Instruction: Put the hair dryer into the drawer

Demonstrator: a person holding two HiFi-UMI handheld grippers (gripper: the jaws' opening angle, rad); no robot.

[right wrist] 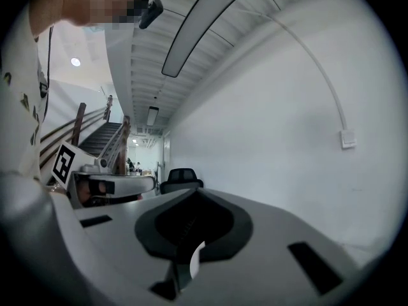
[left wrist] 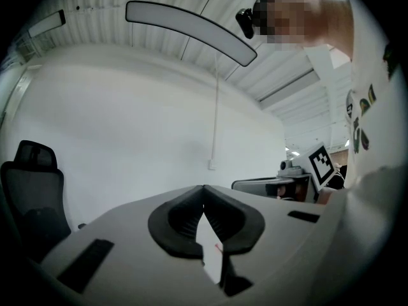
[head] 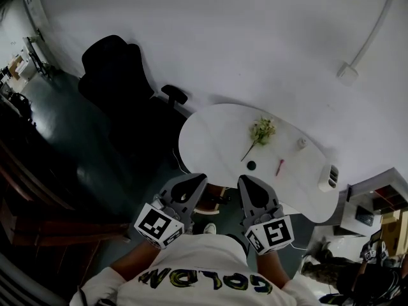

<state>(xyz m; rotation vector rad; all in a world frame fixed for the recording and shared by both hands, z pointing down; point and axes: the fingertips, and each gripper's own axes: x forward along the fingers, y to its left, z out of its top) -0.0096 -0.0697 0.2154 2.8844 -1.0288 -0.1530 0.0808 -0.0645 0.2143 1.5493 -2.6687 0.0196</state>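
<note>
In the head view both grippers are held side by side in front of my chest, pointing level at a white oval table (head: 210, 136). My left gripper (head: 203, 178) has its jaws together with nothing between them; in its own view the tips (left wrist: 204, 187) meet in front of a bare white wall. My right gripper (head: 242, 180) is shut and empty too, its dark pads (right wrist: 191, 222) closed. A white slotted object (head: 328, 177) lies at the table's right end; I cannot tell if it is the hair dryer. No drawer is clearly visible.
On the table lie a green sprig (head: 260, 132), a small black round thing (head: 251, 165), a pink stick (head: 280, 166) and a small white cup (head: 301, 143). A black office chair (head: 121, 75) stands to the left. White furniture (head: 366, 203) sits at the right.
</note>
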